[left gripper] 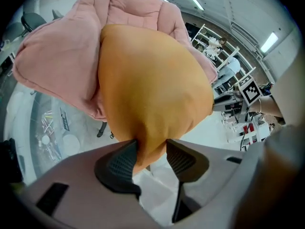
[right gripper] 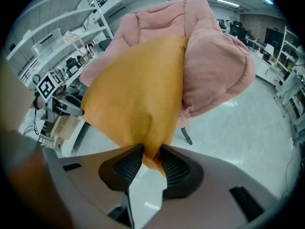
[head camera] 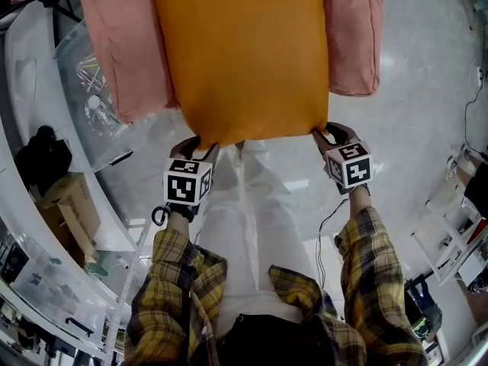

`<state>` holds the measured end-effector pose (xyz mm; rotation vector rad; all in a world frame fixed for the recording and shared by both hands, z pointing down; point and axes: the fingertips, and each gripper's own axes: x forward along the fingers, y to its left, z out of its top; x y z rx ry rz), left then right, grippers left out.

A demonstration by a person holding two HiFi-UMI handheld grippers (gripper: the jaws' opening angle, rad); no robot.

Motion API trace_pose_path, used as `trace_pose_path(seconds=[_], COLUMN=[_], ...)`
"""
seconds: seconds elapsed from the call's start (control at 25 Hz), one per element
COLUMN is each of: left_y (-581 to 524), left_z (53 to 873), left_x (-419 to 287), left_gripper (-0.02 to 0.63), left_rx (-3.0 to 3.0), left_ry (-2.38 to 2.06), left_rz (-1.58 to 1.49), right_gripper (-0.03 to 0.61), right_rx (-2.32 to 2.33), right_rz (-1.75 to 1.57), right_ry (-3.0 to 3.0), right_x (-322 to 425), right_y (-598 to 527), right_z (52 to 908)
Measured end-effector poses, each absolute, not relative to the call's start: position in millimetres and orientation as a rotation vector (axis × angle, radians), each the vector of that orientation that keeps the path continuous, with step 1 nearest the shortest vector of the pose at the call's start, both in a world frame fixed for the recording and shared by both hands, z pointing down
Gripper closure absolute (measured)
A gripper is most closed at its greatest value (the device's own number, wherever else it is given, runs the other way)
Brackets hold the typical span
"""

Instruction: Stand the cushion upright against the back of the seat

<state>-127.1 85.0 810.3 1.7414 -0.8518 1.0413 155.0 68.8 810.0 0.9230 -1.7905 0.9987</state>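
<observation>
An orange cushion (head camera: 244, 52) hangs over the front of a pink padded seat (head camera: 122, 44), covering its middle. My left gripper (head camera: 202, 145) is shut on the cushion's near left corner, and my right gripper (head camera: 324, 134) is shut on the near right corner. In the left gripper view the orange fabric (left gripper: 152, 80) bulges upward from between the two black pads (left gripper: 119, 163), with the pink seat (left gripper: 62, 56) behind it. In the right gripper view the corner of the cushion (right gripper: 138, 99) is pinched thin between the pads (right gripper: 174, 168), and the pink seat (right gripper: 214, 66) rises behind.
White shelving with a cardboard box (head camera: 72, 204) runs along the left. A clear plastic bin (head camera: 91, 90) with small items sits under the seat's left side. A white rack (head camera: 457, 235) stands at the right. The seat's dark leg (right gripper: 185, 135) reaches the glossy floor.
</observation>
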Motion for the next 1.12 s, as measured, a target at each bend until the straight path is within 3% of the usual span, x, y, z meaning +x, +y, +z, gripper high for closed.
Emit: trace_pose_path(seconds=[0.24, 0.4, 1.12], left_y=[79.0, 74.2, 55.0], left_z=[805.6, 799.7, 713.3], left_x=[-123.3, -122.4, -134.7], left_gripper=[0.517, 0.565, 0.586], left_rx=[1.765, 1.768, 1.795], left_ry=[-0.901, -0.929, -1.014], left_rz=[1.045, 1.033, 0.998], right_gripper=[0.525, 0.543, 0.548], right_rx=[0.913, 0.920, 1.068], right_rz=[0.910, 0.877, 0.908], right_ry=[-1.818, -1.812, -1.849], right_x=[146.2, 140.8, 129.4], right_y=[65.3, 61.9, 50.2], right_z=[806.6, 800.5, 703.0])
